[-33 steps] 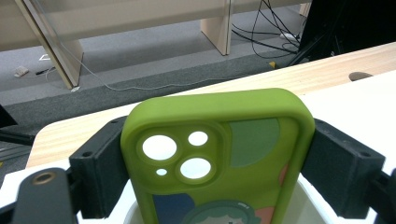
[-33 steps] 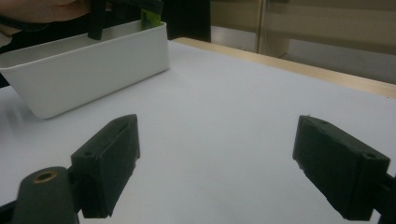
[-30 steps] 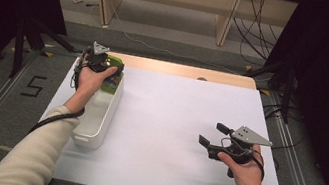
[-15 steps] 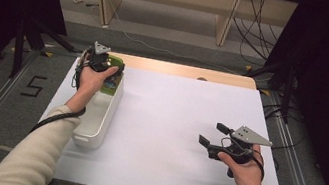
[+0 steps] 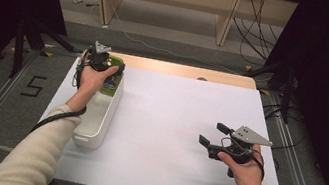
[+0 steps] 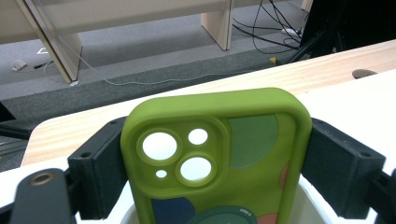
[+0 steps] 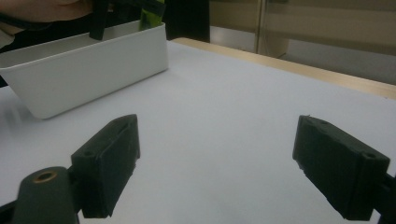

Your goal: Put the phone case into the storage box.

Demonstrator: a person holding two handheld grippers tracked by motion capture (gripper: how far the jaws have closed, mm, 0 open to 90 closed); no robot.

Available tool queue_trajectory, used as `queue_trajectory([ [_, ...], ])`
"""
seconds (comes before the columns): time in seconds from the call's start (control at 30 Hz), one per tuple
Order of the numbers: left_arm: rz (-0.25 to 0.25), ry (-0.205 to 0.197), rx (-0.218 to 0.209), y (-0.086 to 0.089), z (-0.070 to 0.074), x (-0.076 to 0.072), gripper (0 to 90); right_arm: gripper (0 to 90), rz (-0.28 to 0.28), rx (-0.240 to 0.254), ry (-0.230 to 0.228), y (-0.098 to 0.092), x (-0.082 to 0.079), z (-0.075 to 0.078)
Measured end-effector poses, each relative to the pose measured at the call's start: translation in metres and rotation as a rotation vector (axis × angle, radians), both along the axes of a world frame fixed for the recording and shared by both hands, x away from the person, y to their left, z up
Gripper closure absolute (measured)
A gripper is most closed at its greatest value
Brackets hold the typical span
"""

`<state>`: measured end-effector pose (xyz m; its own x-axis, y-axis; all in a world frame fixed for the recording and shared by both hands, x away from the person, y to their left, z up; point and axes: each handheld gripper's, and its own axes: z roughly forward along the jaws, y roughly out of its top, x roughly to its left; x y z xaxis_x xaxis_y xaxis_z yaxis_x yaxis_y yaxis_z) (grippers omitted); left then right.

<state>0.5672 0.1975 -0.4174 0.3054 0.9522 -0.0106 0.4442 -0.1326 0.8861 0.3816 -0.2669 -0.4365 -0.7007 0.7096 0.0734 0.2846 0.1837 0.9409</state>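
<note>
A green phone case [image 6: 219, 158] with camera cut-outs and coloured patches stands between the jaws of my left gripper [image 6: 217, 163], which press on its two long edges. In the high view that left gripper [image 5: 101, 64] holds the case [image 5: 113, 75] over the far end of a long white bin [image 5: 97, 117] at the table's left. My right gripper [image 5: 213, 136] hovers low over the right side of the white table, jaws wide apart with nothing between them. The right gripper view shows its own gripper [image 7: 217, 163] over bare table, with the bin [image 7: 88, 70] farther off.
The white table top [image 5: 174, 114] has a wooden strip [image 5: 191, 71] along its far edge. Beyond it lie grey floor, cables and wooden shelf legs. Dark curtains stand on both sides.
</note>
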Motion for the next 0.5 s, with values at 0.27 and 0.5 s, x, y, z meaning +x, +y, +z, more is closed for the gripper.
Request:
queue_trajectory([
  [0.27, -0.002, 0.009, -0.003, 0.0007, -0.0001, 0.0012, 14.4, 15.9, -0.001, -0.001, -0.001, -0.0002, 0.0, 0.0002],
  [0.5, -0.016, 0.019, -0.007, 0.0019, 0.0012, 0.0027, 10.1, 15.9, -0.002, -0.002, 0.0, -0.0003, -0.0001, 0.0003],
])
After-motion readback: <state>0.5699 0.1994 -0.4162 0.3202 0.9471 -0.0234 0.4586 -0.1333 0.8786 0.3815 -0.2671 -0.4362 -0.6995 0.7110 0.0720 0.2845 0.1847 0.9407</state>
